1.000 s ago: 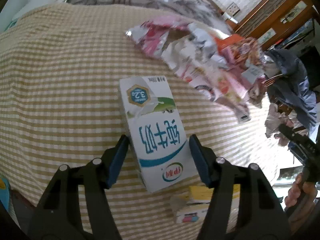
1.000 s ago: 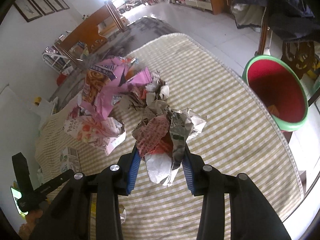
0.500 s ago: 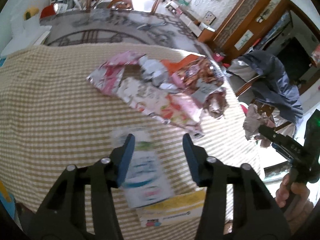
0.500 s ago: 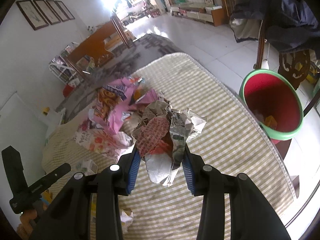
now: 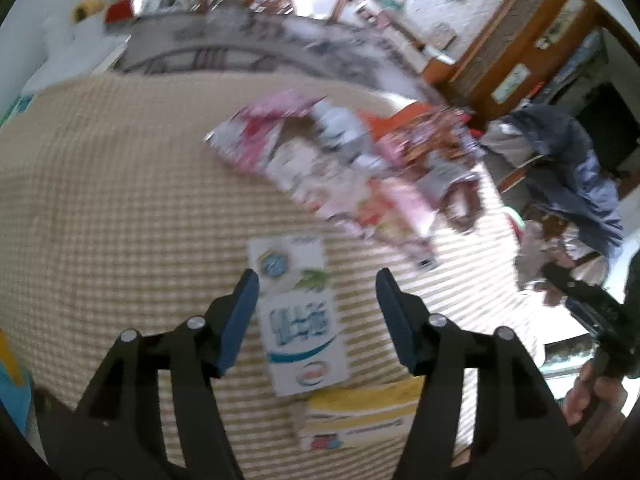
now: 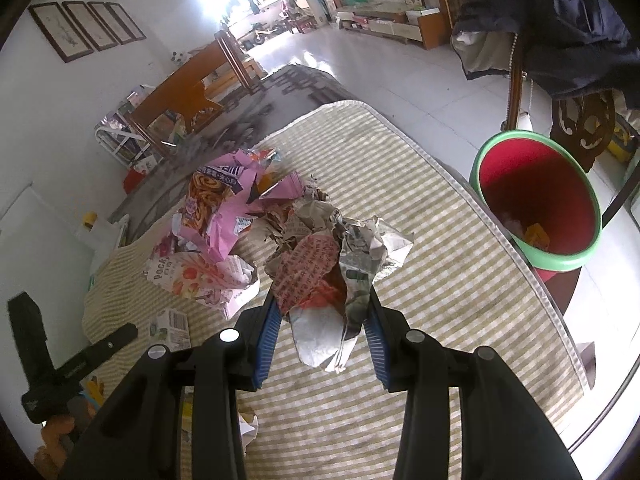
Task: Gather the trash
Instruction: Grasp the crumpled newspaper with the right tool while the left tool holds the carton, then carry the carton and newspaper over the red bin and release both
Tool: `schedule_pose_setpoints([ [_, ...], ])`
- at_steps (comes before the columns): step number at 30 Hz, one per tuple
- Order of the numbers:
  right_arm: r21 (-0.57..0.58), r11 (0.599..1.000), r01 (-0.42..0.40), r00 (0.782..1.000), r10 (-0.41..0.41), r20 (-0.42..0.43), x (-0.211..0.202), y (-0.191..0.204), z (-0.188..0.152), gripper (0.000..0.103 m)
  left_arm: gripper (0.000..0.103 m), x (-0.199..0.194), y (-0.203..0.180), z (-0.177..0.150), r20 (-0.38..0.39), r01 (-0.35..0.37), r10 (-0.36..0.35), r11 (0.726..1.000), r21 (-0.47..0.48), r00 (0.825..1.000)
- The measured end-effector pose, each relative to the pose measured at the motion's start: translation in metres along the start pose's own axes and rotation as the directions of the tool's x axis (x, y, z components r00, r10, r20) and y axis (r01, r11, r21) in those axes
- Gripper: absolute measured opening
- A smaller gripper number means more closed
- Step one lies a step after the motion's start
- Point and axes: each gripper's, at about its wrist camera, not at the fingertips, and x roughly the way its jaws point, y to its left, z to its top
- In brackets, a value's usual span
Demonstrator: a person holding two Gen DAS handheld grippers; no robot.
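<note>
My left gripper is open above a white and blue milk carton that lies flat on the checked tablecloth; the carton sits below the gap between the jaws, nearer the left finger. My right gripper is shut on a crumpled newspaper wad, held above the table. A pile of pink snack wrappers lies beyond it; it also shows in the left wrist view. A red bin with a green rim stands beside the table at the right.
A yellow and white box lies just near of the carton. A chair draped with a dark jacket stands behind the bin. The table edge curves along the right. The left gripper shows at the lower left of the right wrist view.
My left gripper has let go of the milk carton and opened wider; the carton lies on the cloth. My right gripper has lifted slightly with the newspaper still held.
</note>
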Motion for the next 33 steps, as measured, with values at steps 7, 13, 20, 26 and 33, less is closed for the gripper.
schedule_pose_setpoints([
  [7, -0.003, 1.000, -0.008, 1.000, 0.008, -0.016, 0.003, -0.001, -0.004, 0.039, 0.063, 0.027, 0.007, -0.012, -0.097, -0.019, 0.015, 0.999, -0.034, 0.995],
  [13, 0.000, 1.000, -0.008, 1.000, 0.008, -0.018, 0.000, -0.007, -0.005, 0.039, 0.055, 0.044, -0.005, -0.016, -0.125, -0.043, 0.047, 0.998, 0.037, 0.991],
  [20, 0.025, 1.000, -0.003, 1.000, 0.003, -0.007, -0.005, -0.021, -0.003, 0.039, 0.055, 0.015, -0.019, -0.009, -0.017, -0.016, 0.017, 0.999, 0.050, 1.000],
  [26, 0.022, 1.000, -0.004, 1.000, 0.004, -0.003, -0.008, -0.030, 0.003, 0.039, 0.055, -0.012, -0.050, 0.003, 0.077, 0.025, -0.032, 0.995, 0.095, 0.997],
  [33, 0.039, 0.999, 0.004, 1.000, -0.004, 0.006, -0.014, -0.048, 0.011, 0.039, 0.055, -0.015, -0.097, 0.013, 0.087, 0.090, -0.105, 0.982, 0.163, 0.991],
])
